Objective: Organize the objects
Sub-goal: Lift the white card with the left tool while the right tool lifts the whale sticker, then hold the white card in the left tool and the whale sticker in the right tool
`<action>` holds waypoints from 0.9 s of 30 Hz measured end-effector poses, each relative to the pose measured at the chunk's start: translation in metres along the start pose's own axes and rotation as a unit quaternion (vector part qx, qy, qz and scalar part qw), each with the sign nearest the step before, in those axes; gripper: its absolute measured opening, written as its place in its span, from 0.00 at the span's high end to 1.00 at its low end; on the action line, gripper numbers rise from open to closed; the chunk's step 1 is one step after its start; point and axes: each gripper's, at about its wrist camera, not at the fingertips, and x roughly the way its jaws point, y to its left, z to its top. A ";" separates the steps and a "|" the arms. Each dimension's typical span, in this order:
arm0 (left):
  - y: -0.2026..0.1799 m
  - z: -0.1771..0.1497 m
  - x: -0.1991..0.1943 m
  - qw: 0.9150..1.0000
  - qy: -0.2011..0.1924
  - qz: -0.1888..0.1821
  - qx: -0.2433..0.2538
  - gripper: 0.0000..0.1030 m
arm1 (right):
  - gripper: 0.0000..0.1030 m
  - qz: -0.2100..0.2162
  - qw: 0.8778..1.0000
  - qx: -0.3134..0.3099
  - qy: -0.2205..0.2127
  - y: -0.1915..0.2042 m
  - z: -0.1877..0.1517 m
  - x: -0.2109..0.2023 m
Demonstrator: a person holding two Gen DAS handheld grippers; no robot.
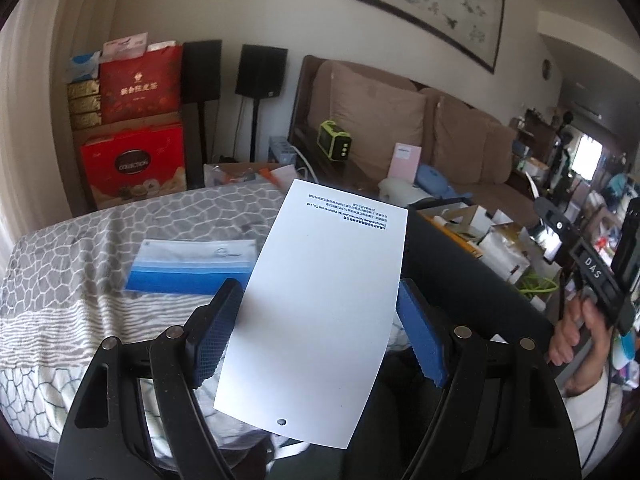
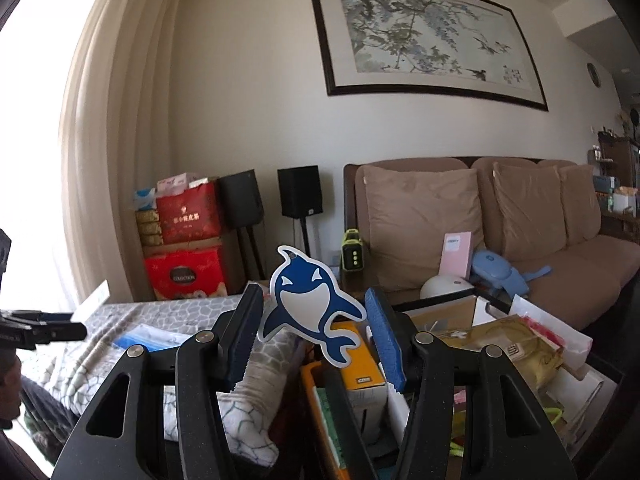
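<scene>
A white card with small print along its far edge stands between the blue pads of the left gripper, clamped by its two long edges above a grey patterned cloth. A blue zip pouch lies on that cloth. The right gripper holds a blue-and-white whale-shaped tag upright between half-spread jaws, over a cluttered box.
</scene>
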 end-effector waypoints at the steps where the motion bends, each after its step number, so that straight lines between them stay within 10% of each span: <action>1: -0.003 0.001 0.003 1.000 0.001 0.000 0.001 0.26 | 0.47 0.000 1.000 0.003 -0.004 -0.002 0.001 -0.002; 27: -0.072 0.029 0.020 0.998 -0.045 -0.011 0.032 0.26 | 0.47 -0.025 0.999 0.038 -0.015 -0.036 0.008 -0.011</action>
